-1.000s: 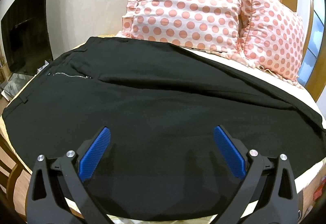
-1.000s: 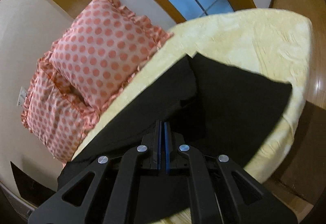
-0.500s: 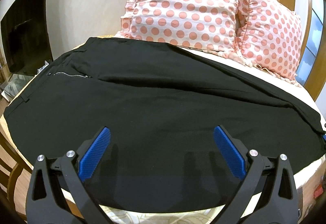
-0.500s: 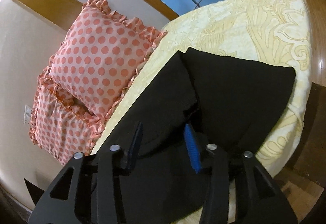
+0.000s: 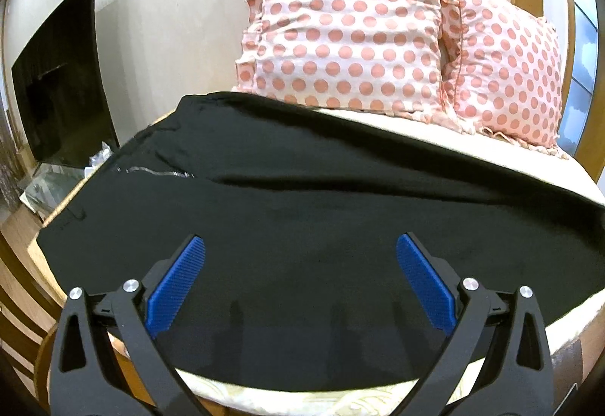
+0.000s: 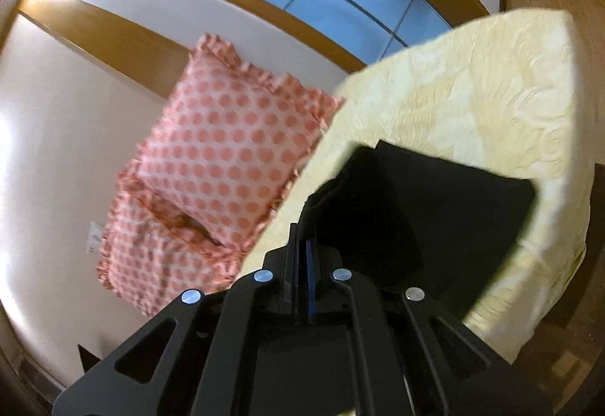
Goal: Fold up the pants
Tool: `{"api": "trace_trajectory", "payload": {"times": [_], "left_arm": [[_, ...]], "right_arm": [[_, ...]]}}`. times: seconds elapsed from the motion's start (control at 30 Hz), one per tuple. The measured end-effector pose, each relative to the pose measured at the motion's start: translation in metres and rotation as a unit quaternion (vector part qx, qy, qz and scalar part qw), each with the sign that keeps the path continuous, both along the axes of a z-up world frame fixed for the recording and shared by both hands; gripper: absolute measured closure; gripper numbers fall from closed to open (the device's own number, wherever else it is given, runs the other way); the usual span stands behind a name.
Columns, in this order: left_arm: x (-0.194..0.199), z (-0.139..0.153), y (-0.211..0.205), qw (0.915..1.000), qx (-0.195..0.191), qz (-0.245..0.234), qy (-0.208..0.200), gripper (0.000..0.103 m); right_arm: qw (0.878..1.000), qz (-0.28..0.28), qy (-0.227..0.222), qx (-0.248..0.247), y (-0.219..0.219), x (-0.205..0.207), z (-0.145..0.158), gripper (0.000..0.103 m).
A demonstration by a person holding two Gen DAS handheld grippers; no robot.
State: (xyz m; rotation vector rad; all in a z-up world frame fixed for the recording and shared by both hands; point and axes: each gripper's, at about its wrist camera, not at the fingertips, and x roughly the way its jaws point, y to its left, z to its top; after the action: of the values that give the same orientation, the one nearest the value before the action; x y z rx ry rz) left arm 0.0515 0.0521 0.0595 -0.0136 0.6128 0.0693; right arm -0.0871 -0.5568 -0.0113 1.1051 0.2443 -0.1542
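Black pants (image 5: pixel 302 211) lie spread across the bed (image 6: pixel 472 83), zipper (image 5: pixel 155 172) toward the left in the left wrist view. Right gripper (image 6: pixel 302 246): fingers together, clamped on a lifted fold of the pants near the leg end, fabric bunched up at the tips. Left gripper (image 5: pixel 300 264): fingers wide apart, hovering over the near edge of the pants, nothing between them. Two polka-dot pillows (image 5: pixel 348 34) stand against the wall behind. Dark screen (image 5: pixel 60 90) at left.
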Motion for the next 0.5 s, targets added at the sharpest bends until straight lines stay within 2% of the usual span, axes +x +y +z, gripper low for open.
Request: {"api": "trace_trajectory", "payload": {"times": [0.1, 0.27, 0.37, 0.43, 0.5], "left_arm": [[0.012, 0.010, 0.013, 0.9998, -0.019, -0.003, 0.007, 0.002], [0.054, 0.032, 0.050, 0.9972, -0.068, 0.003, 0.029, 0.002], [0.088, 0.043, 0.074, 0.9937, -0.105, 0.020, 0.035, 0.002], [0.123, 0.048, 0.087, 0.9895, -0.128, 0.034, 0.058, 0.002], [0.157, 0.047, 0.093, 0.9866, -0.135, 0.046, 0.079, 0.002]], "right_arm": [[1.000, -0.003, 0.023, 0.011, 0.002, -0.007, -0.012, 0.100], [0.998, 0.001, 0.048, 0.038, -0.001, -0.004, -0.039, 0.100], [0.998, 0.004, 0.056, 0.036, -0.003, -0.001, -0.043, 0.100], [0.998, 0.006, 0.058, 0.038, -0.004, 0.000, -0.046, 0.100], [0.997, 0.007, 0.062, 0.040, -0.005, 0.002, -0.047, 0.100]]}}
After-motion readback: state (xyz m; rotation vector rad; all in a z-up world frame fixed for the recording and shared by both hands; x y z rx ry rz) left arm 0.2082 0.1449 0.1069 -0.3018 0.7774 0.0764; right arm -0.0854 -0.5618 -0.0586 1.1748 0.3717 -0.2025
